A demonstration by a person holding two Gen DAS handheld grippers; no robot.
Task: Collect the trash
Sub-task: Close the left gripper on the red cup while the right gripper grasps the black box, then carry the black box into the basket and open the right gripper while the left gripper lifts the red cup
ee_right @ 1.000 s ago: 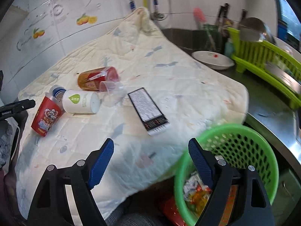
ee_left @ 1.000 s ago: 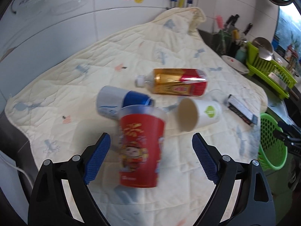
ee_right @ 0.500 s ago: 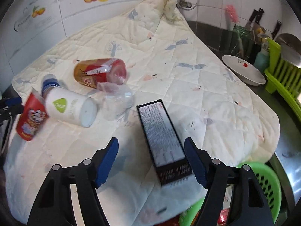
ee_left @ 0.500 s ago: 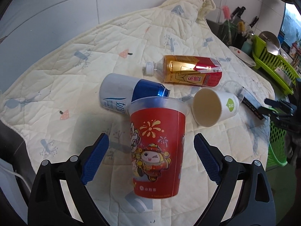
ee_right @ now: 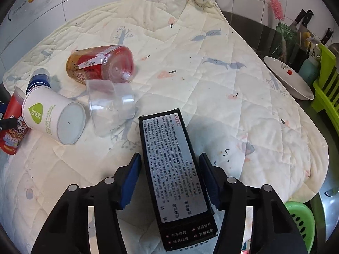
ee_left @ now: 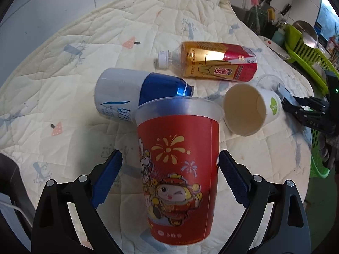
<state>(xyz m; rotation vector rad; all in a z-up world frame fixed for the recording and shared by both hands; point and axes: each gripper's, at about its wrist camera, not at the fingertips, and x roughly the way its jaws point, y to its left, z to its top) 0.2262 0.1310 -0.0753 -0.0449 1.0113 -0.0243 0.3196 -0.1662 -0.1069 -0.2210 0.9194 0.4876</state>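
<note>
A red printed plastic cup [ee_left: 180,169] lies on the cream quilt [ee_left: 74,48], its rim pointing away from me. My left gripper [ee_left: 169,156] is open astride it, with a gap at the left pad. A long black box [ee_right: 171,169] with a white label lies between the fingers of my right gripper [ee_right: 169,158]. Those jaws are closing, and slim gaps still show on both sides of the box. Behind the red cup lie a blue-and-white can [ee_left: 131,93], a tea bottle [ee_left: 216,63], a white paper cup [ee_left: 250,110] and a clear plastic cup [ee_right: 112,103].
A green basket [ee_right: 300,222] holding trash hangs off the quilt's near right edge. A white plate [ee_right: 290,78], a green dish rack [ee_right: 326,89] and a jar of knives [ee_right: 286,38] stand on the counter to the right. White tiled wall runs behind the quilt.
My left gripper sank toward the red cup, which now lies between its fingers. My right gripper swung from above the green basket to the black box, and its jaws narrowed around it.
</note>
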